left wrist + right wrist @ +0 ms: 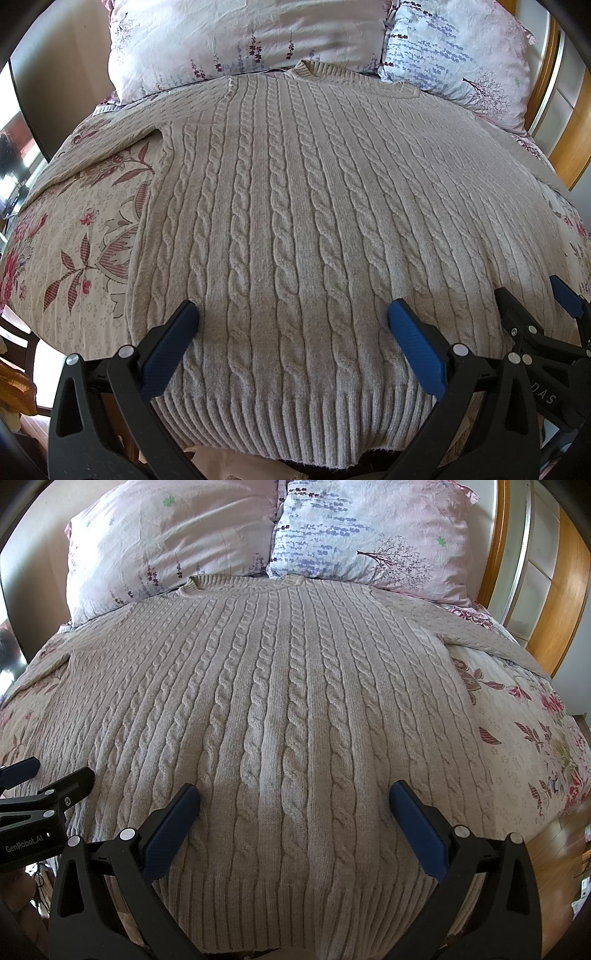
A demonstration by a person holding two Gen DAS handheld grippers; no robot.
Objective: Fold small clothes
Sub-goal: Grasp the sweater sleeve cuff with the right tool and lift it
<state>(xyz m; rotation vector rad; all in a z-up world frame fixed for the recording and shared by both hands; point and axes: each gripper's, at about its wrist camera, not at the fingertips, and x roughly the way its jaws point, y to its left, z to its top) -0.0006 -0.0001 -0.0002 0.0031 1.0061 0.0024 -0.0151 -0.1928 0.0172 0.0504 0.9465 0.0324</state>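
2 grippers, left gripper (293, 314) and right gripper (294, 795), hover with jaws wide over the beige sweater (295, 206) spread flat on the bed (74, 236), holding nothing.

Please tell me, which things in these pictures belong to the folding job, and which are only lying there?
For the job:
- sweater, spread flat and unfolded
- left gripper, open above the hem
- right gripper, open above the hem

Only lying there:
- two pillows beyond the collar
- flowered bedcover under the sweater
- wooden bed frame
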